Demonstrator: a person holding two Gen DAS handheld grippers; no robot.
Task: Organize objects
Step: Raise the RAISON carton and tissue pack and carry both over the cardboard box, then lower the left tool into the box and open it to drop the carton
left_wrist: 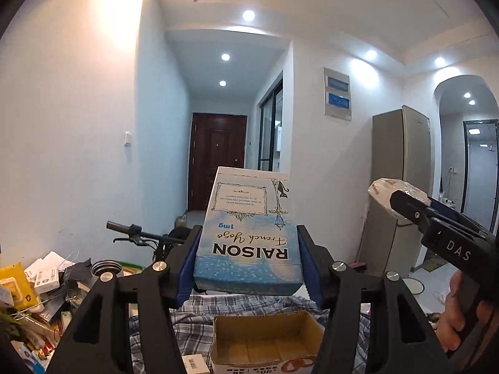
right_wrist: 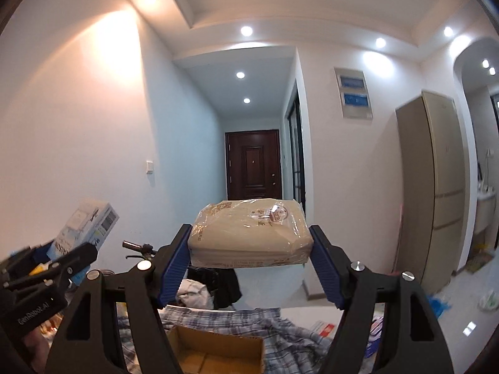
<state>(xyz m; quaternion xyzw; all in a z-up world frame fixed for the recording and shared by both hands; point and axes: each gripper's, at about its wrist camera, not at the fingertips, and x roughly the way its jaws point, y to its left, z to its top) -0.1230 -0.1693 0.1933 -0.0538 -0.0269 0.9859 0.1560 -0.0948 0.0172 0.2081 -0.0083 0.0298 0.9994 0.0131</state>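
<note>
My left gripper point(left_wrist: 248, 243) is shut on a blue and white box point(left_wrist: 249, 224) printed "RAISON", held level in the air with the print upside down. My right gripper point(right_wrist: 249, 241) is shut on a beige plastic-wrapped pack point(right_wrist: 251, 233), also held level. In the left wrist view the right gripper point(left_wrist: 402, 199) with its pack point(left_wrist: 385, 191) shows at the right, a hand below it. The right wrist view shows the left gripper point(right_wrist: 79, 243) with its box point(right_wrist: 85, 229) at the left. An open cardboard box point(left_wrist: 265, 339) sits below both, on a plaid cloth point(right_wrist: 280, 327).
A heap of small boxes and packets point(left_wrist: 34, 286) lies at the left, with a bicycle handlebar point(left_wrist: 134, 232) behind it. A tall fridge point(right_wrist: 436, 187) stands at the right. A hallway with a dark door point(right_wrist: 253, 163) runs ahead. Clothes point(right_wrist: 212, 290) lie past the cloth.
</note>
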